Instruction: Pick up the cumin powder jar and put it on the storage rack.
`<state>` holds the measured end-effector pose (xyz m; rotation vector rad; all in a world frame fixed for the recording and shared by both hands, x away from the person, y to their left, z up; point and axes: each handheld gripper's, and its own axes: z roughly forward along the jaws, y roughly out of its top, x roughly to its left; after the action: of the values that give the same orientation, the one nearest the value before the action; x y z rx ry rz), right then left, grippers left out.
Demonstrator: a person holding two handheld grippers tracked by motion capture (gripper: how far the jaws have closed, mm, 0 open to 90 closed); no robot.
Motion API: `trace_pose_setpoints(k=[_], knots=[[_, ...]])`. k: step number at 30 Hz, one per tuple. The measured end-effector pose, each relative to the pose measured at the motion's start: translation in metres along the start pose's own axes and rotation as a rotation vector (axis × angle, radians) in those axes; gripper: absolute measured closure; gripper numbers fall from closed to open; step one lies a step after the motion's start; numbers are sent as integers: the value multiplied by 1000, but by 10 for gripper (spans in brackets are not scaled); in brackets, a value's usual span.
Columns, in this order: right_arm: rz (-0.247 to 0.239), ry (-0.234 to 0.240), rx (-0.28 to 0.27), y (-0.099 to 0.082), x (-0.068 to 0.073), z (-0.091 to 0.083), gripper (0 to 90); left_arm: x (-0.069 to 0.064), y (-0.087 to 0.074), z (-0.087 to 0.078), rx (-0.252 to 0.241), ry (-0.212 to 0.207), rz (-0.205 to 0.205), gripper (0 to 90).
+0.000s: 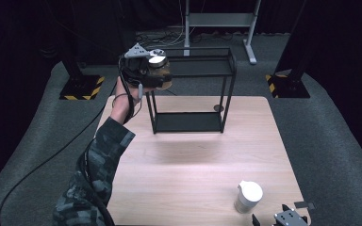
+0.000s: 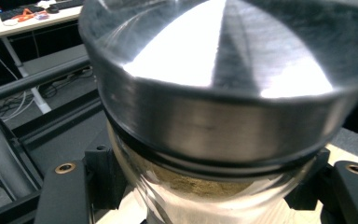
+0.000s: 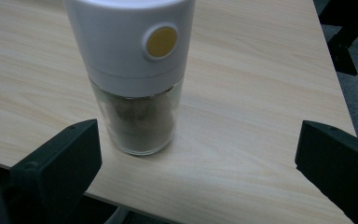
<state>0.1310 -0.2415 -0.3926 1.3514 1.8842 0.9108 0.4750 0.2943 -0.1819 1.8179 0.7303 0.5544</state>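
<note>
A glass jar [image 1: 160, 67] with a shiny metal lid and brown powder inside is held up in the air at the upper left corner of the black wire rack [image 1: 228, 75]. My left gripper [image 1: 152, 74] is shut on it. In the left gripper view the jar [image 2: 214, 93] looms close, with the gripper [image 2: 209, 184] pressing its glass body from both sides. A white-capped shaker [image 1: 248, 197] with dark contents stands near the table's front right corner. My right gripper [image 1: 283, 219] sits just right of it, open. In the right gripper view the shaker [image 3: 135, 70] stands ahead of the wide-apart jaws of that gripper [image 3: 198, 158].
The two-shelf black rack stands at the far middle of the wooden table [image 1: 193, 160]. A small dark round thing [image 1: 218, 108] lies on the table by the rack's right leg. Grey carpet, black stands with hazard-striped bases [image 1: 82, 88] and a desk frame lie beyond.
</note>
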Motion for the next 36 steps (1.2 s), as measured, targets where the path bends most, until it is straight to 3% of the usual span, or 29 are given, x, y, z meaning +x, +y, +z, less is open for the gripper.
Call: trace_pose_setpoints(k=[14, 18, 22, 36], knots=[[0, 6, 3, 0, -1, 1, 0, 11, 29, 4, 8, 38, -22, 306], [1, 5, 6, 0, -1, 1, 0, 12, 40, 9, 23, 62, -25, 306], [2, 7, 6, -1, -1, 1, 0, 17, 52, 21, 68, 92, -42, 307], [-2, 14, 11, 0, -2, 1, 0, 28, 55, 43, 149, 137, -80, 307]])
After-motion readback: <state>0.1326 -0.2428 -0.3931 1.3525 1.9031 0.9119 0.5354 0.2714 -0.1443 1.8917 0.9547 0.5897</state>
